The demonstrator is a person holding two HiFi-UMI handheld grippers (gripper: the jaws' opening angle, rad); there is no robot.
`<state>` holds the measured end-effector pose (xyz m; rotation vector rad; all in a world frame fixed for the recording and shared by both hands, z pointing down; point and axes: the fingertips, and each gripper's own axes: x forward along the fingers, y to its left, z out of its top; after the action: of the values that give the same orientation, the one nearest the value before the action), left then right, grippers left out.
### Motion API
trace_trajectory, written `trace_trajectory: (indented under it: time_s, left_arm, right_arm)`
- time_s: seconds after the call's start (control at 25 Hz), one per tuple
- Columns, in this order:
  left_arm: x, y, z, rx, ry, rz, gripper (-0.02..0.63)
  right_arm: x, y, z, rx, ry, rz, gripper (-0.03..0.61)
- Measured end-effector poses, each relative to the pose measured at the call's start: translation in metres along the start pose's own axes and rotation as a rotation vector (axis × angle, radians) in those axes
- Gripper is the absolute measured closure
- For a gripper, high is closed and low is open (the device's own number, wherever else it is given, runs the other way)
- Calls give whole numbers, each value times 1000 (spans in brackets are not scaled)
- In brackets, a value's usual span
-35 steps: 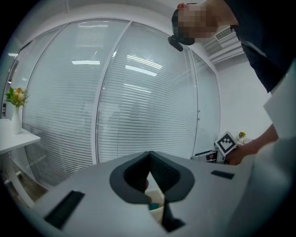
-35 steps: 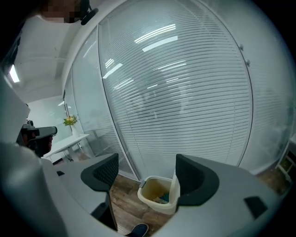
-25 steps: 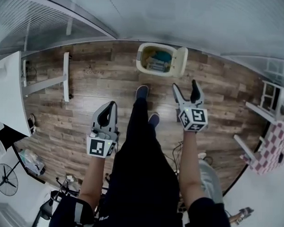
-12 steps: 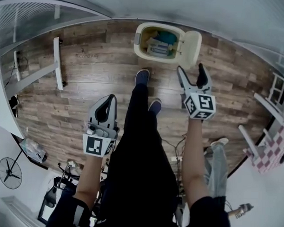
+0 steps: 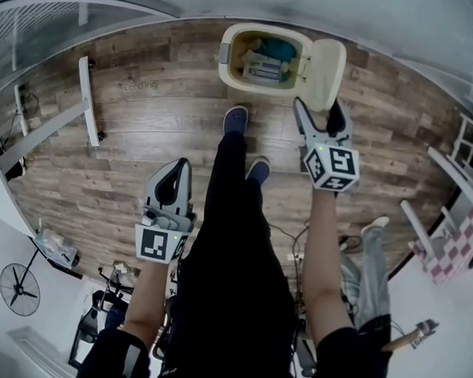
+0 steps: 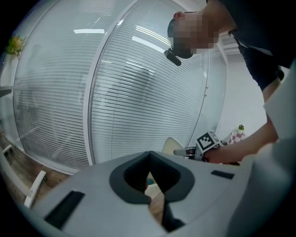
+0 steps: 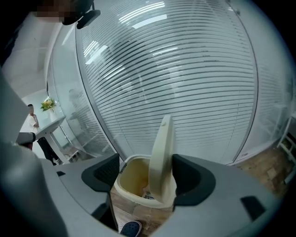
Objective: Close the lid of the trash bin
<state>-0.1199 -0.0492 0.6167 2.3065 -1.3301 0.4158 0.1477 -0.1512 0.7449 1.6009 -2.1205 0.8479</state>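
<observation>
The left grey hand-held gripper [image 5: 175, 170] is hanging well back beside the person's dark trouser leg [image 5: 227, 223]. Its jaws are pressing together on nothing. Ahead of the person's feet, the cream plastic trash bin [image 5: 226, 56] is standing on the brown wooden plank floor [image 5: 145, 142], showing paper and teal rubbish [image 5: 264, 65] inside. Its rounded cream lid [image 5: 326, 63] is standing open on the bin's right side, edge-on to the right gripper [image 5: 317, 110]. That gripper is reaching forward with jaws spread wide and empty, and the lid's thin edge is showing between them; whether they are touching it I cannot tell. The right gripper is plainly the nearer one, and I judge the lid is needing a push leftward, over the opening.
</observation>
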Motion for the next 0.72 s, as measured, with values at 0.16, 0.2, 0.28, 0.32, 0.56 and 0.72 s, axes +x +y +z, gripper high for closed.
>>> trace_trajectory:
  time_s: [0.16,0.2,0.28,0.32,0.56,0.72]
  left_arm:
    - [-4,7,-10,-3,30,8,607]
    - [-4,8,-11,-2,32,11,607]
    - [-6,9,-12,-3,35,14,607]
    - [-6,10,-13,-3,36,15,607]
    - [-7,9,-14,-11,37,20,607]
    - [-9,7,-17,-17,36,23,607]
  right_arm:
    - [-1,-11,-1,14,-7,-74,338]
    - [-2,-15,-1,25,-8,-97,425]
    - [-3,-20,-1,39,-7,-118,438]
    - [-4,-20,-2,38,-6,-121,439]
    - [-2,-15,-1,0,0,-128,440]
    - [6,1,-2,-64,14,-117,434]
